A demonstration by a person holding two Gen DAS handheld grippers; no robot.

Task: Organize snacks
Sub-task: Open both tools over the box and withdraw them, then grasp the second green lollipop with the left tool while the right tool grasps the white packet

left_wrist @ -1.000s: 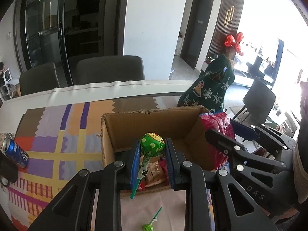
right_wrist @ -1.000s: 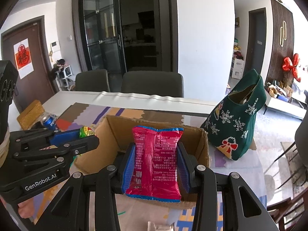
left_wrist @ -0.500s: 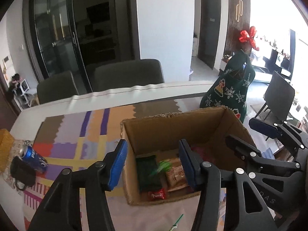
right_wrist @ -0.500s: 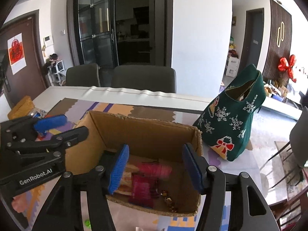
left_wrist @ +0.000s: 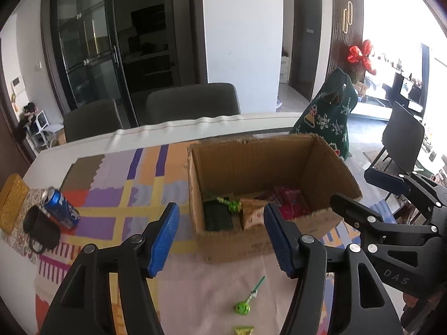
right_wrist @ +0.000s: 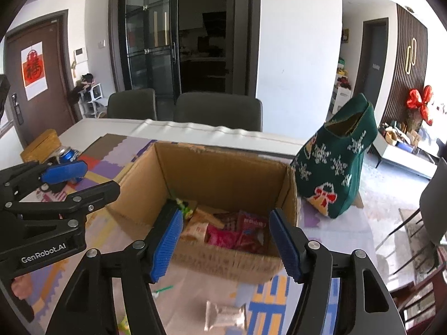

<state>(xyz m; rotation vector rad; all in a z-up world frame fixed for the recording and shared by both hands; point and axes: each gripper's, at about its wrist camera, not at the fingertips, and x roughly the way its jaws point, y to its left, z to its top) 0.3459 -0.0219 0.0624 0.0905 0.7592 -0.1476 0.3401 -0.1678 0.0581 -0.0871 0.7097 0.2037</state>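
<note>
patchwork mat across a pale dining table point(left_wrist: 83, 145), dark chairs and glass doors behind, and the cardboard box point(left_wrist: 268, 167) sits mid-table as our landmark. from the left wrist view: the left gripper point(left_wrist: 220, 240) hangs just short of the box's near wall, its jaws having just been opening, now about half spread with nothing between the blue pads, so it holds nothing. inside the box lie a green lollipop point(left_wrist: 233, 205), a tan packet and a red packet point(left_wrist: 292, 202). on the near side of the box, on bare table, lies a loose lollipop point(left_wrist: 245, 303), its stick running from the green head up toward the box and slanting right; a small green wrapped candy point(left_wrist: 243, 330) sits nearer still at the bottom edge. a blue can point(left_wrist: 60, 208) and a black mug lie well off to the box's left. over to the right wrist view: the right gripper point(right_wrist: 226, 243) is also just short of the near wall, jaws likewise just been opening, half apart and empty, red packets visible in the box beyond. a clear wrapped snack point(right_wrist: 225, 314) lies on the near side of the box, directly under this gripper, long axis running left-right; a green stick pokes out by its left finger. a green knitted stocking point(right_wrist: 338, 167) stands to the box's right. my read: the lollipop falls to the left hand, the clear packet to the right, both by pulling back from the box and dipping.
</note>
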